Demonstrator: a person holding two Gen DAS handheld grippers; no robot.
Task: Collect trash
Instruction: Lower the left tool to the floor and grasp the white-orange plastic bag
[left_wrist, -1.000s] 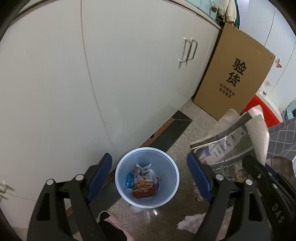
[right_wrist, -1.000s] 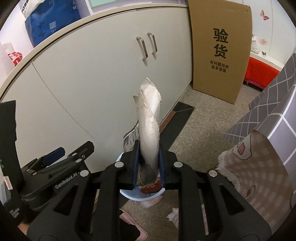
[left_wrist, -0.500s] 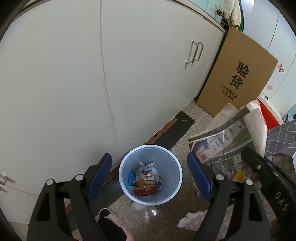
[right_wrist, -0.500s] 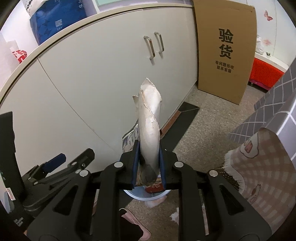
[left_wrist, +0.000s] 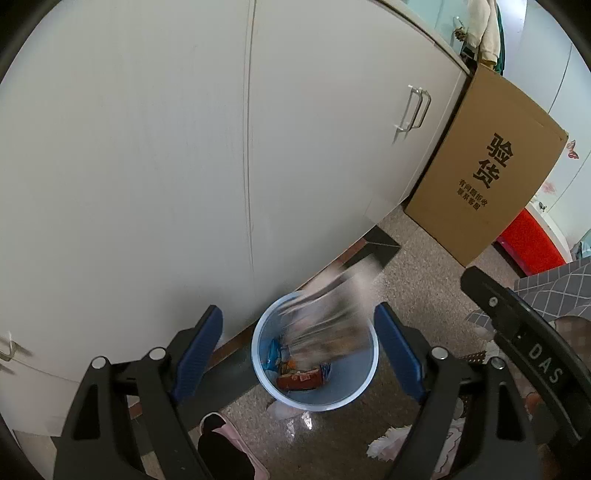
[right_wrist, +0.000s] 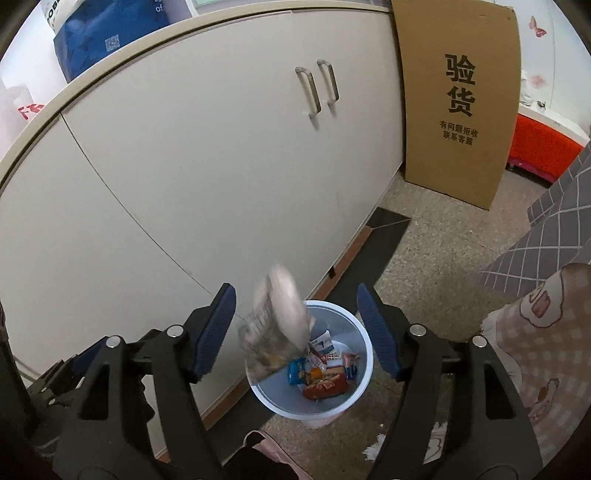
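Paper (right_wrist: 275, 325), a blurred crumpled wad, hung over the bin's (right_wrist: 364, 343) rim at ten o'clock, dropping free between the opening jaws of the right gripper (right_wrist: 295, 326), neither pad touching it. It looked light, soft and crushable; any bunched fold would serve as a hold. The left gripper (left_wrist: 297, 349) stood wide, empty.

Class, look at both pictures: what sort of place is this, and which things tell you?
Probably a home room, perhaps a utility corner: white cabinets along a speckled stone floor, a small bin of snack wrappers, and a cardboard box.
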